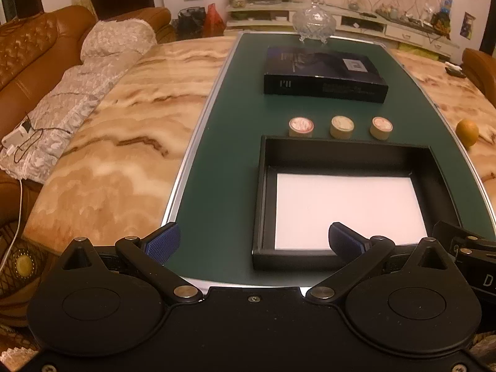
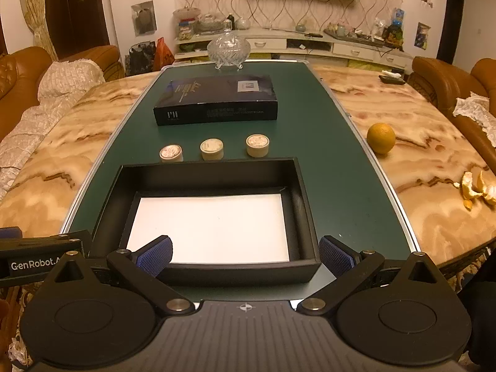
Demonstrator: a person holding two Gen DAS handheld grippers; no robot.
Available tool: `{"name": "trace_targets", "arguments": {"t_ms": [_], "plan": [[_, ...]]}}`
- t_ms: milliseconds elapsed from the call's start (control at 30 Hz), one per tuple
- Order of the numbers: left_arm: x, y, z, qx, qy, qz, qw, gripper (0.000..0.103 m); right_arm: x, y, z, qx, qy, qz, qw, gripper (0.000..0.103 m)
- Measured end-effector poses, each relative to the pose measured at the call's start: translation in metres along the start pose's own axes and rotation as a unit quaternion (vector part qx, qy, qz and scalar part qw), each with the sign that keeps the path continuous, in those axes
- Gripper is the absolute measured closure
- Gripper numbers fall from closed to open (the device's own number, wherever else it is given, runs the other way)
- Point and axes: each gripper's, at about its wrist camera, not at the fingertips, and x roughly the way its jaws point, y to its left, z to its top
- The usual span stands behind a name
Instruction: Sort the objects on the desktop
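Observation:
On the green mat (image 1: 223, 142) (image 2: 325, 155) lies an open black box (image 1: 263, 192) (image 2: 305, 198) with a white bottom. Behind its far wall stand three small round tins in a row: left tin (image 1: 301, 126) (image 2: 171, 153), middle tin (image 1: 342, 126) (image 2: 211, 148), right tin (image 1: 381, 127) (image 2: 257, 145). Farther back lies a dark lid or book-shaped box (image 1: 322, 74) (image 2: 217, 99). My left gripper (image 1: 253, 241) is open at the mat's near edge, holding nothing. My right gripper (image 2: 246, 255) is open over the box's near wall, holding nothing.
A lidded crystal bowl (image 1: 314, 20) (image 2: 228, 48) stands at the mat's far end. An orange (image 1: 467, 129) (image 2: 381, 138) and orange peel (image 2: 477, 187) lie on the marble table (image 1: 130, 124) to the right. Brown sofas with a quilt (image 1: 77, 86) flank the table.

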Motion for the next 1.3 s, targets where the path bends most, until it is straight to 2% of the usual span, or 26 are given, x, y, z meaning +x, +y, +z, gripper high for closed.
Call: {"name": "trace_targets", "arguments": {"t_ms": [167, 400, 667, 900, 1300], "plan": [[0.006, -0.002, 0.016, 0.005, -0.003, -0.018, 0.9998, 0.000, 0.007, -0.001, 0.016, 0.004, 0.004, 0.003, 1.000, 0.000], [0.018, -0.012, 0.036, 0.025, -0.013, -0.013, 0.9995, 0.000, 0.023, 0.001, 0.035, -0.003, 0.009, -0.006, 1.000, 0.000], [0.043, -0.009, 0.054, 0.012, 0.015, -0.022, 0.9996, 0.000, 0.041, 0.003, 0.053, -0.008, 0.011, -0.001, 1.000, 0.000], [0.055, -0.009, 0.067, 0.020, 0.014, 0.001, 0.9997, 0.000, 0.059, 0.005, 0.061, -0.010, 0.019, -0.002, 1.000, 0.000], [0.084, -0.010, 0.080, 0.002, 0.025, -0.012, 0.9996, 0.000, 0.093, 0.000, 0.073, -0.001, 0.047, 0.018, 0.999, 0.000]]}}
